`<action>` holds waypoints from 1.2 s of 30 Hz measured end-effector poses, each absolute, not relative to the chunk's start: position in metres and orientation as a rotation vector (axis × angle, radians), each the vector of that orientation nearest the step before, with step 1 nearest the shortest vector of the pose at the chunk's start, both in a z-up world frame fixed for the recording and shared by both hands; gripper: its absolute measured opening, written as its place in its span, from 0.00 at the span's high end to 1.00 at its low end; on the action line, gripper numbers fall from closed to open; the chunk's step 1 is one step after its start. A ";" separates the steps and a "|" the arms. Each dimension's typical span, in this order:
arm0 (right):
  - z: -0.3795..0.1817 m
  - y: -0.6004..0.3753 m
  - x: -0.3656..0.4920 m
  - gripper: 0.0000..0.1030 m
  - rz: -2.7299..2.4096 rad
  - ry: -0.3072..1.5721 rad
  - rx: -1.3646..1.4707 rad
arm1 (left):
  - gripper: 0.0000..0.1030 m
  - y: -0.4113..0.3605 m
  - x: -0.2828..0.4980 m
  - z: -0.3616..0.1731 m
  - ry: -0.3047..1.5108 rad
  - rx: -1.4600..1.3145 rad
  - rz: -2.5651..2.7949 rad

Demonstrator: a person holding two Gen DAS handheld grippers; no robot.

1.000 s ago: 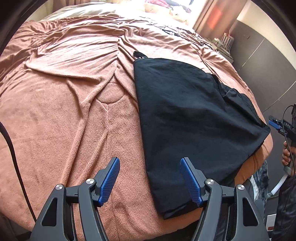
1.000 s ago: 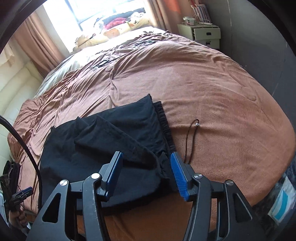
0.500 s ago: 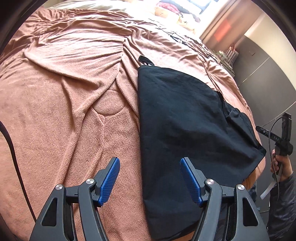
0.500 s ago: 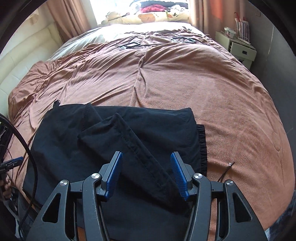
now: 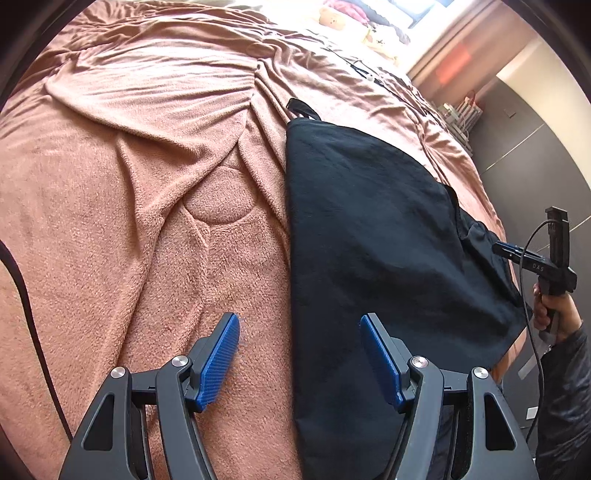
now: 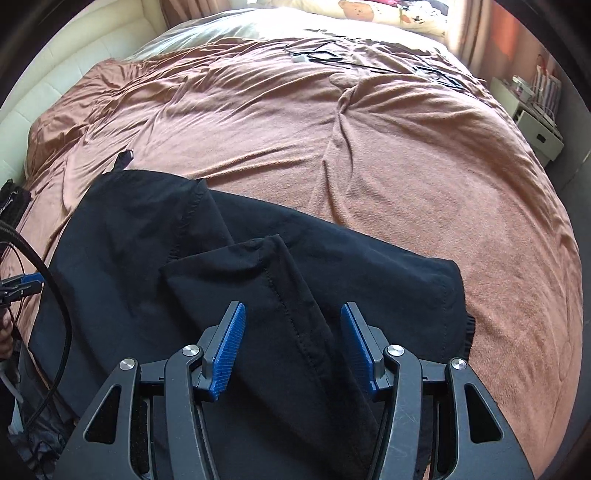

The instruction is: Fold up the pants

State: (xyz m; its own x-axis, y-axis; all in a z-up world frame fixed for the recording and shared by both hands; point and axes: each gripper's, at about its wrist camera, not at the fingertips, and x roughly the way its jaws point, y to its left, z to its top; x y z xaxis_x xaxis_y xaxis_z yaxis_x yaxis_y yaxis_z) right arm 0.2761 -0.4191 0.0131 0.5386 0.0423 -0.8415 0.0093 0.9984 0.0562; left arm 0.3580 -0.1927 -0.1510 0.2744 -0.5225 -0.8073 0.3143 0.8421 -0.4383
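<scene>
Two blue-padded grippers are hovering spread and empty: the left gripper (image 5: pixel 299 354) at six o'clock of the black folded fabric pants' (image 5: pixel 369 236) edge, the right gripper (image 6: pixel 293 343) over them, on the wrinkled brown terry blanket (image 6: pixel 388 155).

Before you, one bed under a rumpled brown blanket (image 6: pixel 424 177), bearing black pants (image 6: pixel 155 258) folded near its front edge with a strap loop poking out at their far corner, thin black cables (image 6: pixel 332 57) lying near the head, and pale pillows (image 6: pixel 388 14) beyond them.
</scene>
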 end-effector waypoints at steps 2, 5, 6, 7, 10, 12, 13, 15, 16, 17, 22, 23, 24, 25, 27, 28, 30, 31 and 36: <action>0.008 -0.419 0.288 0.49 0.028 1.029 0.053 | 0.32 -0.191 0.357 -0.152 1.167 -0.210 -0.568; -0.001 -0.420 0.303 0.49 0.048 1.063 0.054 | 0.32 -0.189 0.355 -0.151 1.167 -0.211 -0.570; -0.004 -0.420 0.306 0.49 0.051 1.069 0.051 | 0.32 -0.189 0.354 -0.151 1.167 -0.210 -0.571; -0.007 -0.420 0.310 0.50 0.054 1.075 0.054 | 0.32 -0.188 0.354 -0.151 1.168 -0.206 -0.572; -0.012 -0.419 0.314 0.78 0.091 1.082 0.077 | 0.32 -0.185 0.350 -0.151 1.169 -0.200 -0.572; -0.010 -0.414 0.312 0.92 0.101 1.072 0.035 | 0.32 -0.184 0.348 -0.150 1.171 -0.199 -0.571; -0.007 -0.413 0.309 0.96 0.108 1.063 0.031 | 0.32 -0.184 0.348 -0.150 1.170 -0.200 -0.572; 0.000 -0.413 0.302 0.97 0.118 1.036 0.037 | 0.32 -0.185 0.347 -0.148 1.166 -0.203 -0.575; 0.006 -0.414 0.299 0.98 0.110 1.018 0.033 | 0.32 -0.186 0.346 -0.147 1.164 -0.203 -0.578; 0.012 -0.416 0.294 0.98 0.100 1.001 0.036 | 0.32 -0.186 0.345 -0.145 1.162 -0.203 -0.580; 0.040 -0.440 0.271 0.98 -0.035 0.914 0.076 | 0.32 -0.189 0.343 -0.140 1.154 -0.202 -0.588; 0.044 -0.447 0.268 0.98 -0.069 0.902 0.086 | 0.32 -0.189 0.342 -0.140 1.153 -0.203 -0.589; 0.047 -0.453 0.265 0.98 -0.096 0.892 0.099 | 0.32 -0.188 0.341 -0.139 1.153 -0.205 -0.588; 0.049 -0.457 0.263 0.98 -0.118 0.886 0.110 | 0.32 -0.188 0.341 -0.139 1.153 -0.207 -0.588; 0.048 -0.466 0.260 0.98 -0.164 0.884 0.126 | 0.32 -0.188 0.340 -0.139 1.153 -0.207 -0.589; 0.046 -0.471 0.260 0.98 -0.184 0.887 0.135 | 0.32 -0.188 0.340 -0.139 1.154 -0.206 -0.588; 0.042 -0.475 0.260 0.98 -0.216 0.891 0.153 | 0.32 -0.188 0.340 -0.139 1.157 -0.204 -0.586; 0.041 -0.473 0.261 0.98 -0.229 0.895 0.161 | 0.32 -0.189 0.341 -0.140 1.160 -0.203 -0.584; 0.034 -0.476 0.273 0.98 -0.302 0.912 0.190 | 0.32 -0.190 0.344 -0.143 1.167 -0.201 -0.579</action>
State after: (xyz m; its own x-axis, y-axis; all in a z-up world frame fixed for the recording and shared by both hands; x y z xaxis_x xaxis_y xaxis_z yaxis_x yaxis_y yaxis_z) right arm 0.2735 -0.4758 0.0336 0.5744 -0.1764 -0.7994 0.3359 0.9413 0.0336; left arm 0.3440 -0.1901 -0.1427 0.2678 -0.5263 -0.8070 0.3243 0.8380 -0.4389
